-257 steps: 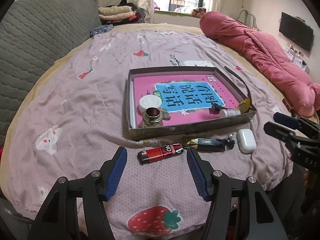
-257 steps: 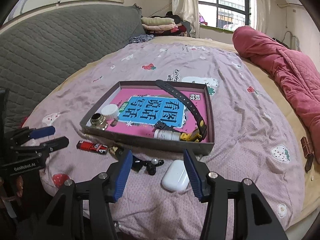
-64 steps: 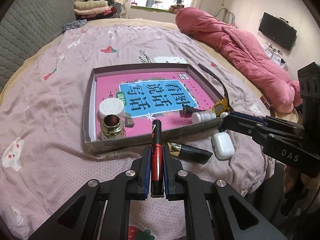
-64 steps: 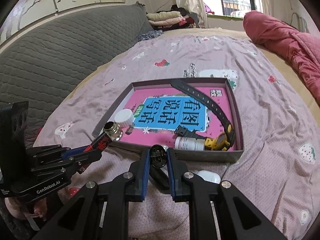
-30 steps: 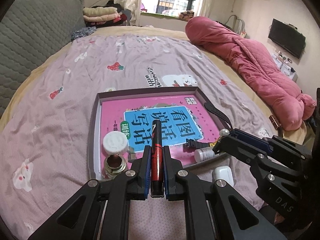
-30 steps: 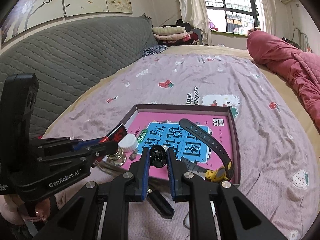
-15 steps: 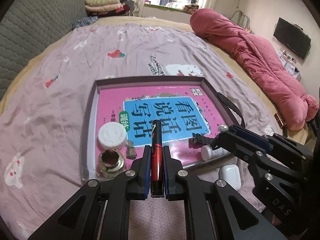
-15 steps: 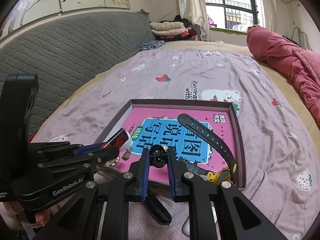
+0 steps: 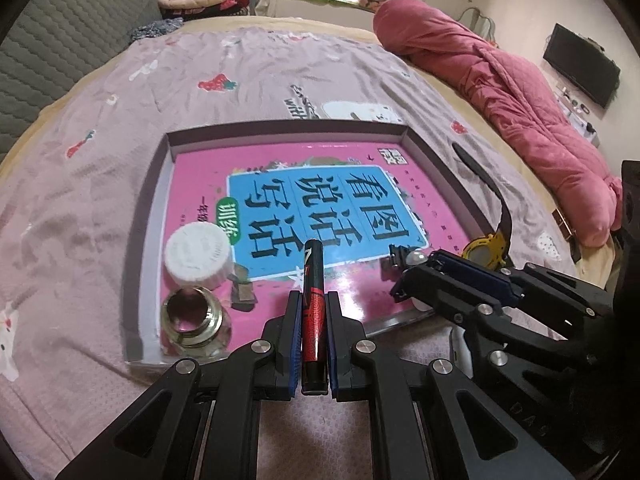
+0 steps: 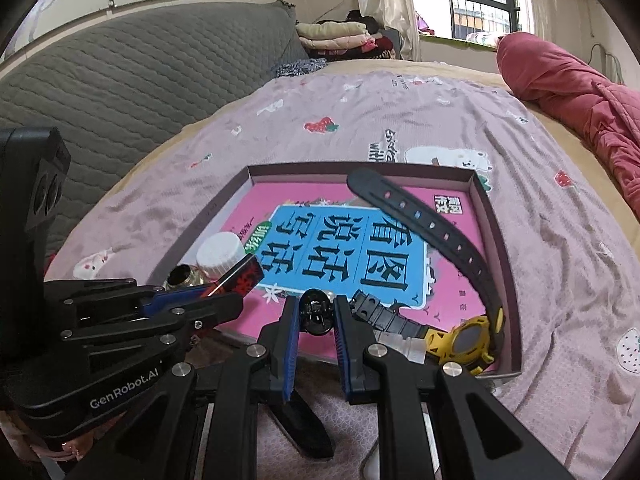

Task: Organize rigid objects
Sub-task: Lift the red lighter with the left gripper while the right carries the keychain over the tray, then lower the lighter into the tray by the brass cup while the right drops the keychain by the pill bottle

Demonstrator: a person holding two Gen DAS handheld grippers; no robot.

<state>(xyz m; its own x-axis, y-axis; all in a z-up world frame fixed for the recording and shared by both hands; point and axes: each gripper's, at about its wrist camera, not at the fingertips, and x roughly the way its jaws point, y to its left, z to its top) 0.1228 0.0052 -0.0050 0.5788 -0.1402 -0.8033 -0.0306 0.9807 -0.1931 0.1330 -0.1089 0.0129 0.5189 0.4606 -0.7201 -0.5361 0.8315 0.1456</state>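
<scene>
Lighter [image 9: 314, 312] clamped in left gripper [image 9: 313, 344], black clip [image 10: 316, 312] in right gripper [image 10: 316, 344], over box [image 9: 148, 216].

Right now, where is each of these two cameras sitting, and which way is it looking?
Left wrist view: sits on the left gripper, looking forward and down at the tray on the bed; its own two fingers show, shut on a red lighter.
Right wrist view: sits on the right gripper, aimed at the same tray from further right; its fingers clamp a small black object.
Shared: tray, white cap, yellow watch, and each sees the other gripper.
</scene>
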